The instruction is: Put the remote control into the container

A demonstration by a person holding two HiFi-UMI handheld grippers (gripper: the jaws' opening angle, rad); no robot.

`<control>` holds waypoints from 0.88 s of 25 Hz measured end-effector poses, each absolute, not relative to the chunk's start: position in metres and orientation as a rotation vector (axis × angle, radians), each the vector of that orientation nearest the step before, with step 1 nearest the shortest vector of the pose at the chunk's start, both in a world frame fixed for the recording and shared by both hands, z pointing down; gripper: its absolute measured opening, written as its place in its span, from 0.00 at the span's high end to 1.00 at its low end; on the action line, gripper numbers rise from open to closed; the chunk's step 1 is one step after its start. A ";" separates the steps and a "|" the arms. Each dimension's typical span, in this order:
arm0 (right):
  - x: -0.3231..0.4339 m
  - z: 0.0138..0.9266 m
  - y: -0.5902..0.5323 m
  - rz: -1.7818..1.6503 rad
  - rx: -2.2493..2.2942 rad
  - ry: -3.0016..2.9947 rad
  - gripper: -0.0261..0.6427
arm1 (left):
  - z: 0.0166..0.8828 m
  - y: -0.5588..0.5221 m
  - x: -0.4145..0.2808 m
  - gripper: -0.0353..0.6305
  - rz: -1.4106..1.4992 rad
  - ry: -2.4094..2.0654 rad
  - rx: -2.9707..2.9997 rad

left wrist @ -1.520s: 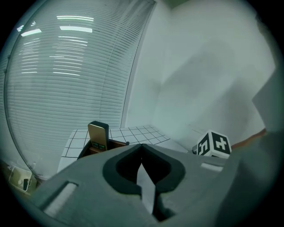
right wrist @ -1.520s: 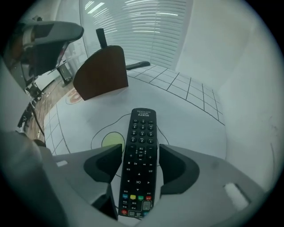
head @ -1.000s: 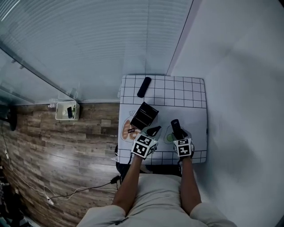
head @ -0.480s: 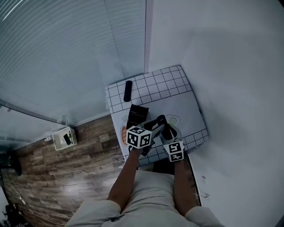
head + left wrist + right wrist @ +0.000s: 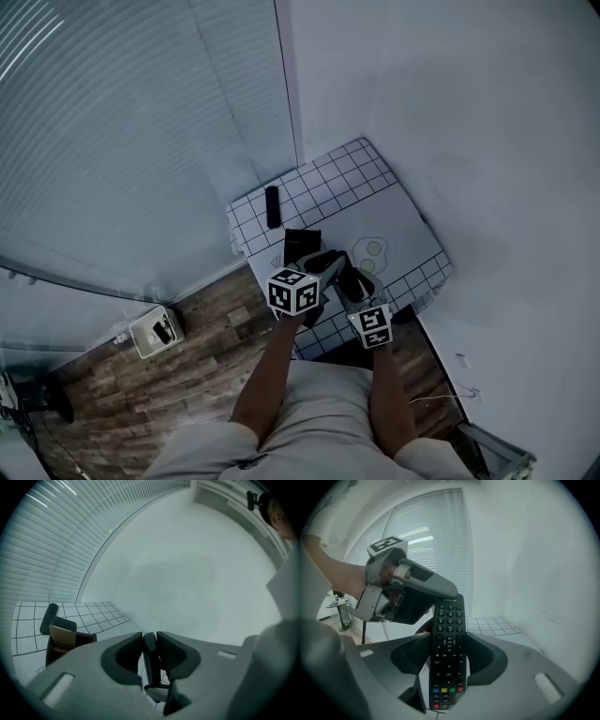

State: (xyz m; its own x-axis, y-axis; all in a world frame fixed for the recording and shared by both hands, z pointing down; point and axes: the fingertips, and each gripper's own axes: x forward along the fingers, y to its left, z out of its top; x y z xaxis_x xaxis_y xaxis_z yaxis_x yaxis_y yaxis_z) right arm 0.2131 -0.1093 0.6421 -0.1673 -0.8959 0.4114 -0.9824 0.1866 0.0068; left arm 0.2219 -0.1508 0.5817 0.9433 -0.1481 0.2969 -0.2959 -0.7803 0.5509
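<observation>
1. Nearest the person, above the table's near edge, the right gripper (image 5: 449, 641) is clenched across the black, button-covered plastic remote control (image 5: 449, 616).
2. Just beyond, the left gripper (image 5: 150, 641) is closing its jaws on the remote's far end, and the pads seem to touch it. This is likely a hand-over.
3. Farther off, the black open-topped box container (image 5: 302, 242) stands on the white gridded table (image 5: 403, 225). Next, one gripper should release and the other carry the remote over it.

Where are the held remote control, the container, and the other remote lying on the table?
remote control (image 5: 449, 653), right gripper view, button face.
container (image 5: 300, 240), head view, dark side.
other remote (image 5: 273, 207), head view, mid-body.
</observation>
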 end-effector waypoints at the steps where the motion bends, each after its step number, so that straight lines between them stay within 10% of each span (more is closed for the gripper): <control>1: 0.208 0.639 -0.111 0.360 1.792 -2.140 0.61 | 0.577 -0.151 0.217 0.79 0.311 -0.304 2.486; 14: 0.174 0.624 -0.125 0.442 1.909 -2.133 0.54 | 0.521 -0.197 0.155 0.80 0.263 -0.261 2.728; 22: 0.236 0.617 -0.083 0.474 2.240 -1.827 0.85 | 0.504 -0.241 0.135 0.80 0.117 -0.241 2.816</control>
State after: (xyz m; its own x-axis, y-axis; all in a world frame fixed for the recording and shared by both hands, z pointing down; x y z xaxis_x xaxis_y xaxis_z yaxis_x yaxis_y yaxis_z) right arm 0.2361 -0.0835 0.6171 0.1788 -0.9091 0.3763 -0.9774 -0.2080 -0.0382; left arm 0.1349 -0.2410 0.5041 0.9824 -0.1531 0.1066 -0.1785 -0.9373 0.2994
